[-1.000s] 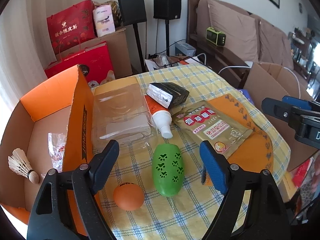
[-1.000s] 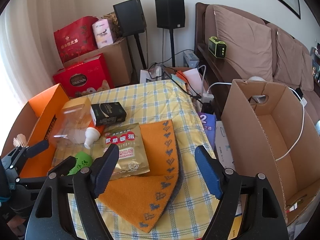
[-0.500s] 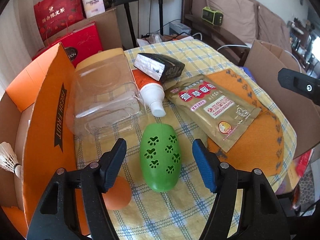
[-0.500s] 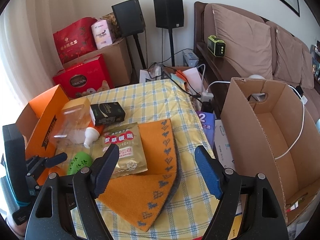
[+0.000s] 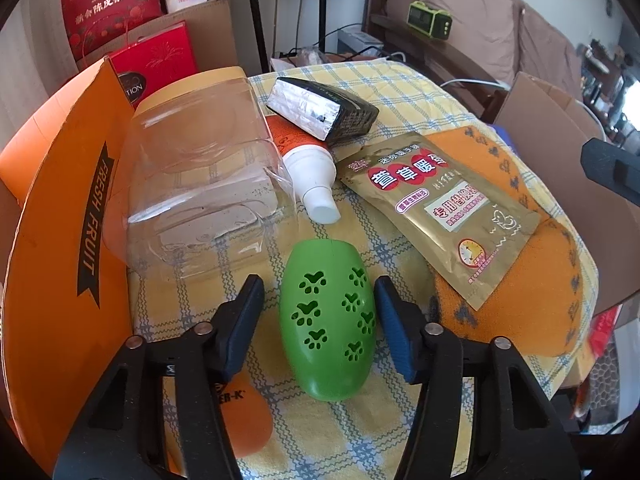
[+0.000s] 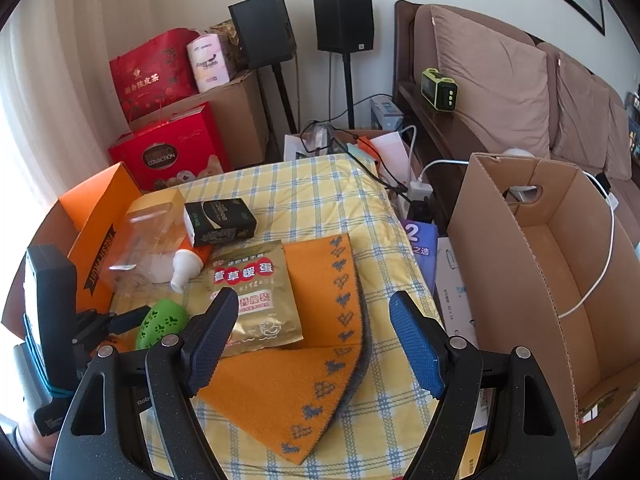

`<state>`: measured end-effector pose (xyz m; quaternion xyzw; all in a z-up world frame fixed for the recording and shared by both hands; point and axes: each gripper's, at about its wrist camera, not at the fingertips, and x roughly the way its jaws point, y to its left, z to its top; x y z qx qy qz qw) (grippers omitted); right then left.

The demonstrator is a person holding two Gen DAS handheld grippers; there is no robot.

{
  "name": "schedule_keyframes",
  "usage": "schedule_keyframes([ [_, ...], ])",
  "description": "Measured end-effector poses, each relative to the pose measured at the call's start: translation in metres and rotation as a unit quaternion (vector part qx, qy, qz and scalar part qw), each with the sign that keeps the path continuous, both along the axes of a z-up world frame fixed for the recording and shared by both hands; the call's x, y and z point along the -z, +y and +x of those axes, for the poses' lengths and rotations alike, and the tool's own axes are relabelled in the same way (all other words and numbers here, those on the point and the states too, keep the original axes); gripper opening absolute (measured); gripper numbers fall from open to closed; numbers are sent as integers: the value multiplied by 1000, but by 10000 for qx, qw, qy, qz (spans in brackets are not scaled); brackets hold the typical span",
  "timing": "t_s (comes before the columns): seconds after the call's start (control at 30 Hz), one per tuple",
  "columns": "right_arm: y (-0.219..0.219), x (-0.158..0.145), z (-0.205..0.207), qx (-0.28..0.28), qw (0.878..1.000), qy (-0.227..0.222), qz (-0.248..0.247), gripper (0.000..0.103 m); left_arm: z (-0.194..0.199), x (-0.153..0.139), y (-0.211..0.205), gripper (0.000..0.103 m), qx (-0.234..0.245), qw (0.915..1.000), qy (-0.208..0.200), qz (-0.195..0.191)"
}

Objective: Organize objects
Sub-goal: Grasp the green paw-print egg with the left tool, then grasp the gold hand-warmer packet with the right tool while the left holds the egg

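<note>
Reaching low in the frame, my left gripper (image 5: pixel 320 320) is spread wide around the green egg with paw holes (image 5: pixel 326 320), one pad on each side and not touching yet, so I can pinch it and maybe drop it in the orange box (image 5: pixel 60 220) at the left that says "FRESH FRUIT". My right gripper (image 6: pixel 312 344) hangs spread with nothing in it, over the orange cloth (image 6: pixel 320 360), beside the gold pouch (image 6: pixel 256 292) with red Chinese writing.

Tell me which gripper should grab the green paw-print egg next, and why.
Left. The left gripper already straddles the green egg, jaws open on either side. The right gripper hangs open over the orange cloth, farther from the egg.
</note>
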<state>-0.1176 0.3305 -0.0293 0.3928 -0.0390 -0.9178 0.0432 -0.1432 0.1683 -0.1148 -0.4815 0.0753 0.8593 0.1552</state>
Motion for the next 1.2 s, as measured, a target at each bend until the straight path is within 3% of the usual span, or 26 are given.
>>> schedule_keyframes([
  [0.03, 0, 0, 0, -5, 10000, -8, -2, 80, 0, -1, 0, 41, 25, 10000, -2, 17],
  [0.43, -9, 1, -8, -167, 9998, -68, -30, 77, 3, -11, -10, 42, -37, 9991, -86, 412],
  [0.77, -21, 8, -26, -399, 9990, -197, 63, 77, 15, -59, -13, 42, 50, 9965, 209, 802],
  [0.93, -25, 12, -33, -465, 9985, -296, 54, 77, 16, -77, -16, 42, 18, 9958, 410, 823],
  [1.2, -47, 23, -43, -814, 9954, -469, 201, 86, 17, -90, -36, 42, -181, 9941, 511, 942],
])
